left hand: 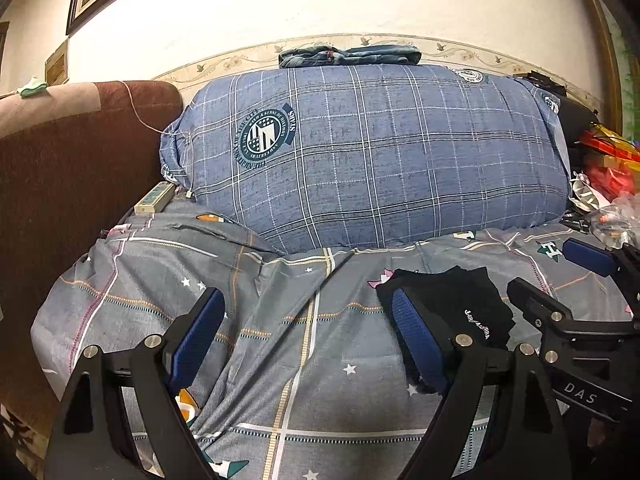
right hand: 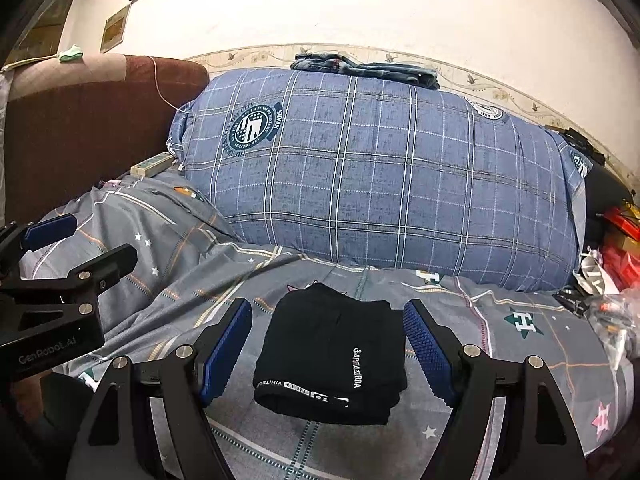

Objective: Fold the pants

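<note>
I have two claws, one in each hand, and both stand wide open with nothing gripped. My right claw [right hand: 328, 344] sits low in the middle of the right wrist view, its two blue pads on either side of the one pair of black pants [right hand: 332, 356], folded into a compact bundle with white lettering on it. The pads are apart from the cloth on both sides; neither presses it. My left claw [left hand: 308, 336] fills the bottom of the left wrist view, with only the bedsheet between its pads. In that view the pants [left hand: 460, 304] lie at the lower right, partly hidden behind my claw's right pad, so I cannot tell whether the pad touches them. The right claw also shows at the right edge of that view, and the left claw at the left edge of the right wrist view.

The pants rest on one grey bedsheet [right hand: 500, 320] printed with stars and stripes, rumpled toward the left. Behind it, across the middle of both views, lies one big blue plaid quilt bundle [right hand: 380, 184] with round crests. On top of it sits one folded pair of jeans [right hand: 364, 66]. At upper left is a brown headboard [right hand: 80, 120], with one white power strip [right hand: 154, 165] beside the bundle.
</note>
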Available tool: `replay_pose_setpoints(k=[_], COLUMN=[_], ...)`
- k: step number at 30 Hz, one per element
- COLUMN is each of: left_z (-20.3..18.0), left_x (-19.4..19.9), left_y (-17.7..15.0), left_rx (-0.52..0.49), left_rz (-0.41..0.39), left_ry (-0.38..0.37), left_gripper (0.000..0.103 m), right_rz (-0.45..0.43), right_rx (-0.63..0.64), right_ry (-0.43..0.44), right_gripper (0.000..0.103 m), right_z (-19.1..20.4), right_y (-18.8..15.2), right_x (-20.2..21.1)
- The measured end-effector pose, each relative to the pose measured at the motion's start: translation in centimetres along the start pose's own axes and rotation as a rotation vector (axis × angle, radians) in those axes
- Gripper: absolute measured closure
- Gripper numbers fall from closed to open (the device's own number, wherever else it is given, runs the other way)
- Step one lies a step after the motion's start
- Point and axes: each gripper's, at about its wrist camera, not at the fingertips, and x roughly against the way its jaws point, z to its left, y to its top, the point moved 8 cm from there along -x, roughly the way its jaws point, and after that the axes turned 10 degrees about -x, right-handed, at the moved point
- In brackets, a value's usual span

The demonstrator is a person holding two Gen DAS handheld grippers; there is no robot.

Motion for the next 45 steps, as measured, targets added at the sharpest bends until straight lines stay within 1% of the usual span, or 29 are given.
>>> replay_pose_setpoints(k=[4,16,24,31,45], left_z=[0.0,-0.9,-1.2,-2.0,-2.2], left_x=[0.3,0.9,0.7,1.0,1.0], left_y=[0.2,0.9,1.0,1.1,1.5], left_rx=[0.003,-0.008,0.003,-0.013,-0.020], left_rz=[-0.010,-0.037,-0.030,-0.047,-0.059], left_ry=[-0.004,-0.047,-0.075,-0.098,-0.110], left_gripper=[0.016,0.016,0.016,0.016,0.016], right_rz=[-0.011,-0.037,-0.032,-0.028,-0.019], right_rx=[-0.003,-0.009,-0.009,-0.009,-0.011], right_ry=[0.000,-0.005,-0.006,-0.005,-0.009], right_gripper=[0.024,0.024,0.024,0.023,0.023], right_z=[0.0,-0.1,-0.2,0.0,0.2], right_y=[0.2,0.5,0.4,0.4,0.2], right_x=[0.2,0.4,0.2,0.0,-0.7])
